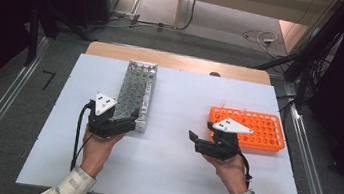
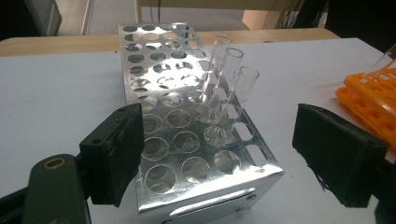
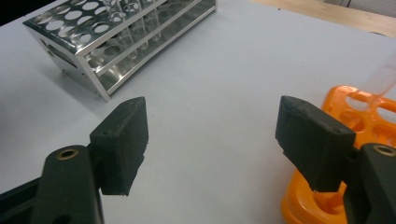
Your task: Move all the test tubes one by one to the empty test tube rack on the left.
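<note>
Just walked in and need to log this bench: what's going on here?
A person holds a gripper in each hand over a white table. The left gripper hangs open at the near end of the metal rack, which holds three glass tubes. The right gripper is open and empty beside the orange rack.

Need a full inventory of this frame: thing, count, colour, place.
metal rack: one, silver, left half of the table, long side running away from the person.
test tubes: three, clear glass, standing in a row along the metal rack's right side, seen in the left gripper view.
orange rack: one, orange, right half of the table; at least one clear tube in it.
table: one, white top with a wooden far edge.
left hand-held gripper: one, black, open, at the metal rack's near end.
right hand-held gripper: one, black, open, beside the orange rack's near left corner.
hands: two, patterned sleeves.
</note>
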`<state>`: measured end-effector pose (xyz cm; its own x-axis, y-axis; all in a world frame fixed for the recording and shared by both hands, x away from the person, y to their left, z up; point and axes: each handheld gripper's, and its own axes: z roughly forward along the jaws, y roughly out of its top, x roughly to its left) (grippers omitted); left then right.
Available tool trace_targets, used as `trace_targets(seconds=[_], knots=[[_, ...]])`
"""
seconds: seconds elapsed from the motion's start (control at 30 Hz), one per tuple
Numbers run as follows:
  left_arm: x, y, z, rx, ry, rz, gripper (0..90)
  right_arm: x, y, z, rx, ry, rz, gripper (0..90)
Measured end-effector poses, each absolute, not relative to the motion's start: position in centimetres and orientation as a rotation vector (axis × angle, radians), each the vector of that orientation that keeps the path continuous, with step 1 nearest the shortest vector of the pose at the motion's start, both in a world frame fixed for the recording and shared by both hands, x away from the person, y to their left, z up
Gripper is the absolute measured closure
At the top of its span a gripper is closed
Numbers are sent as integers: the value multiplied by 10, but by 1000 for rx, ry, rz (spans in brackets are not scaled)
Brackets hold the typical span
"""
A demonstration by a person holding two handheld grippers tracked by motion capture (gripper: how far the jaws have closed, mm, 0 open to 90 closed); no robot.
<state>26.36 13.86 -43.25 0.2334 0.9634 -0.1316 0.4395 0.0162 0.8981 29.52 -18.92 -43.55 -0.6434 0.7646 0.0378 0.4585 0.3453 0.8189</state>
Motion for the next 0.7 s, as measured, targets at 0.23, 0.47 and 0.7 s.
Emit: trace_targets(seconds=[0.23, 0.47, 0.7], knots=[[263, 139, -432, 1571, 1350, 708, 168, 297, -207, -433, 1123, 2221, 1202, 242], [263, 137, -433, 1576, 1347, 715, 168, 300, -224, -432, 1162, 2180, 1195, 245], [263, 138, -434, 1579, 1349, 713, 168, 303, -239, -431, 1191, 2132, 1161, 258]])
